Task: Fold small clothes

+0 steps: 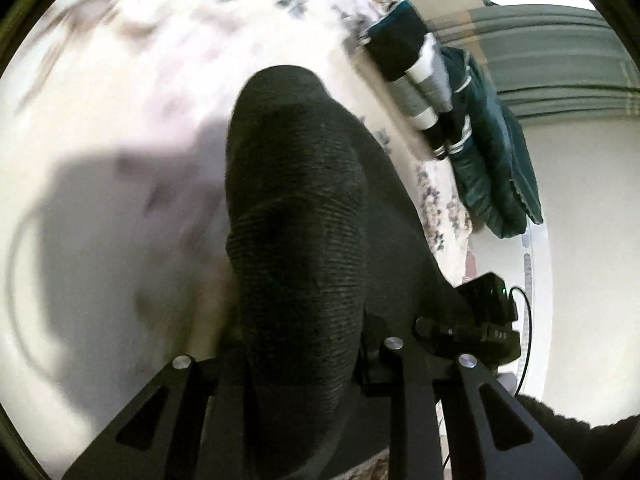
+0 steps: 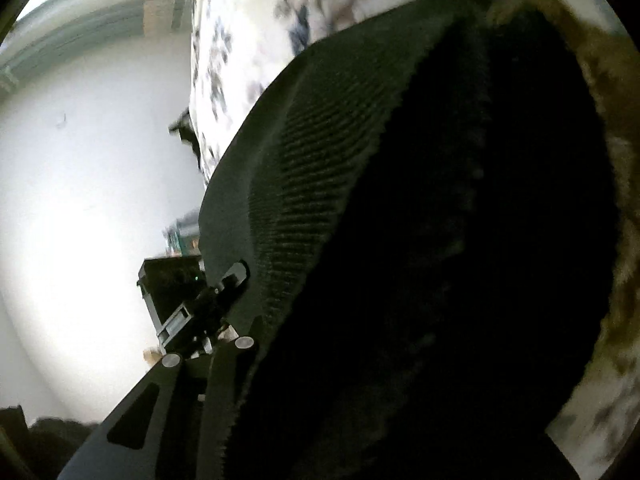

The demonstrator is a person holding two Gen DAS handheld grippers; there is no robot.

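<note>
A dark ribbed knit garment (image 1: 296,200) hangs lifted over the floral bedspread (image 1: 160,60). It runs between the fingers of my left gripper (image 1: 296,340), which is shut on it. My right gripper (image 1: 480,320) is close on the right, at the same cloth's edge. In the right wrist view the garment (image 2: 360,160) fills most of the picture and drapes over my right gripper (image 2: 340,360). One finger (image 2: 224,400) shows and the other is buried in cloth, so it reads as shut on the garment. The left gripper (image 2: 180,300) sits just beside it.
Teal and striped clothes (image 1: 480,140) hang over the bed's far edge. A pale wall (image 2: 80,200) lies beyond the bed (image 2: 248,40). A brownish fuzzy cloth (image 2: 612,120) borders the garment on the right. Both views are motion-blurred.
</note>
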